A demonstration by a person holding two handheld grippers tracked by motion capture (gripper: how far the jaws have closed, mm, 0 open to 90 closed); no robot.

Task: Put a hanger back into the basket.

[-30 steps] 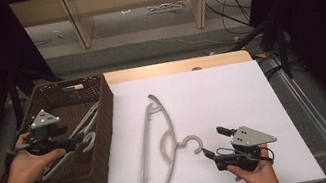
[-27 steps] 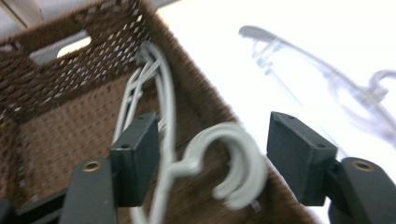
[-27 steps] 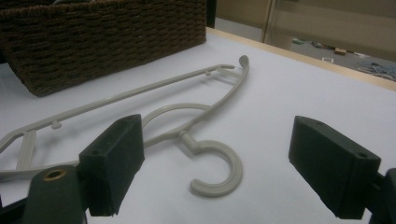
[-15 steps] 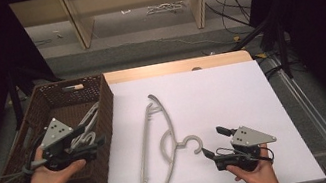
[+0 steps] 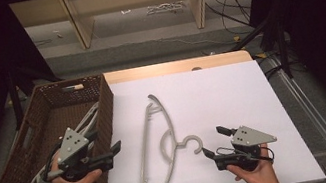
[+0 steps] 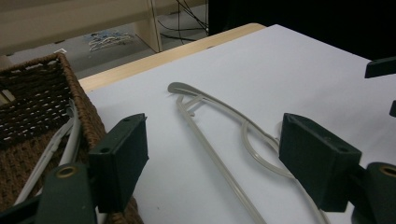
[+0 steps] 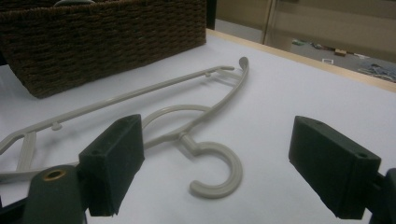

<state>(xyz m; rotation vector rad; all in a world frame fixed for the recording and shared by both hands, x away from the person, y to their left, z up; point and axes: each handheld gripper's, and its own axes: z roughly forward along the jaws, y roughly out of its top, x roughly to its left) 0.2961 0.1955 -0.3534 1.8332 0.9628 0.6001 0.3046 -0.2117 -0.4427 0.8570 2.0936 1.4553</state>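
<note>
A beige plastic hanger [image 5: 170, 123] lies flat on the white table top [image 5: 222, 91], its hook toward my right gripper. My left gripper [image 5: 107, 141] hovers open over the front right corner of the brown wicker basket [image 5: 106, 96] and points at the hanger. In the left gripper view the open gripper [image 6: 215, 140] frames the hanger [image 6: 233, 114], with nothing between the jaws. My right gripper [image 5: 214, 141] rests open just right of the hook. In the right gripper view the hook [image 7: 236, 163] lies between the spread jaws of that gripper [image 7: 224, 140], untouched.
More pale hangers [image 5: 90, 119] lie inside the basket, also seen past its wall [image 6: 37, 93] in the left gripper view. The basket [image 7: 107, 32] stands at the table's left edge. Wooden shelf legs [image 5: 78, 25] and cables [image 5: 233, 13] are on the floor beyond the table.
My left gripper has come forward and to the right, from over the basket's left side to its front right corner. The right gripper and the hanger on the table have stayed put.
</note>
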